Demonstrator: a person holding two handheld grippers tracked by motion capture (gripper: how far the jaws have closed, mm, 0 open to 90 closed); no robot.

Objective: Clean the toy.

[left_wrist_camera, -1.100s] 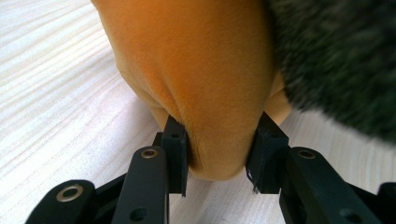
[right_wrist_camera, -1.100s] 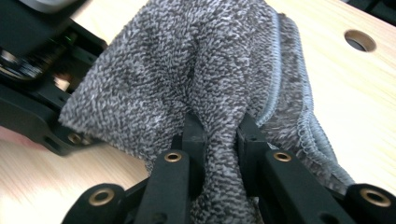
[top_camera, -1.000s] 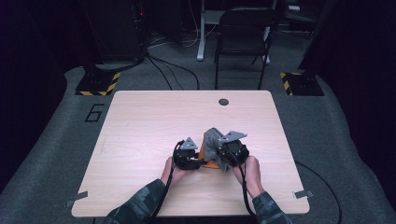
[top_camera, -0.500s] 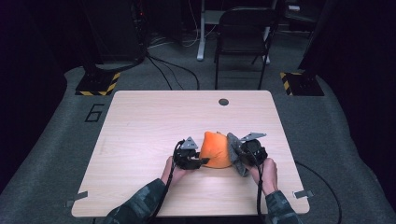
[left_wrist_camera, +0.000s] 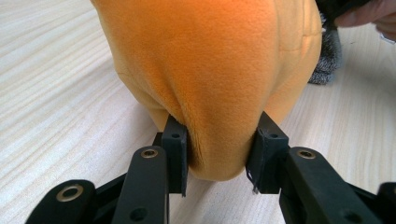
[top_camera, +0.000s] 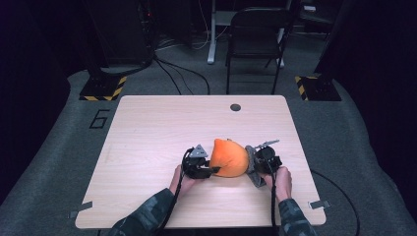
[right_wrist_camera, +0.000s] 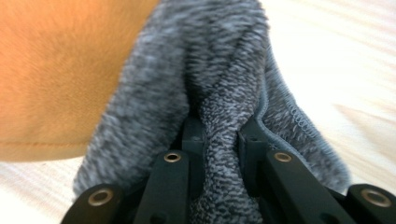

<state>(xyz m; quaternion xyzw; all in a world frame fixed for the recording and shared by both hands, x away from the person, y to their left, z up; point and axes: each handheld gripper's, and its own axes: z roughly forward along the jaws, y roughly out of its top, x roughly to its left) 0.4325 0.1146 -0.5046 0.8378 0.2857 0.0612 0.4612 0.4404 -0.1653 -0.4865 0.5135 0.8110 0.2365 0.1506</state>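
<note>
Orange fleece bulging on the near half of the bench, pinched at one end by the left tool; grey knit lining at the other end clamped in the right tool.

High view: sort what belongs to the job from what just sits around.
In the job:
orange fleece
grey knit fabric
left gripper
right gripper

Just around:
table
dark disc
chair
</note>
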